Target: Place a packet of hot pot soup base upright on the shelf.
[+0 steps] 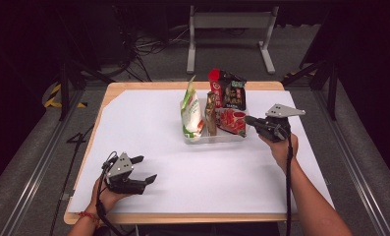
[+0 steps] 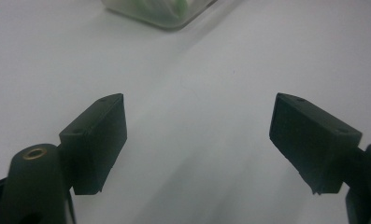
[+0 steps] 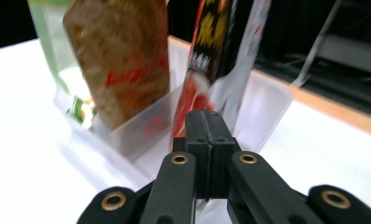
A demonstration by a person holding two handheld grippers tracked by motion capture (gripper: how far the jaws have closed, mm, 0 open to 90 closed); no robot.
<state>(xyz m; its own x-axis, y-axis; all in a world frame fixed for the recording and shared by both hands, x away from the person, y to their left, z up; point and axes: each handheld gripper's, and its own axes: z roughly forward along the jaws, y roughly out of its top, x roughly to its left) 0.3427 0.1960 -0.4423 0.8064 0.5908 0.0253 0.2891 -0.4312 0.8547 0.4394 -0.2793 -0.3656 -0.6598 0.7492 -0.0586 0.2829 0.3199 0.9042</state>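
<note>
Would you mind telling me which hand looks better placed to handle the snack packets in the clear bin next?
Right, probably. The right tongs sit shut at the clear bin beside the red packet; the left tongs rest open, well away.

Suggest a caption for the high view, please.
Right gripper, jaws shut, at a clear bin of snack packets.

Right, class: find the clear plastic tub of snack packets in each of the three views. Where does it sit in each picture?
High view: the clear tub stands right of centre, on the far half of the table.
Left gripper view: one corner of it shows at the top edge, left of centre.
Right gripper view: it is close up in the middle.
Shared landmark: the white table cover under the tub.
</note>
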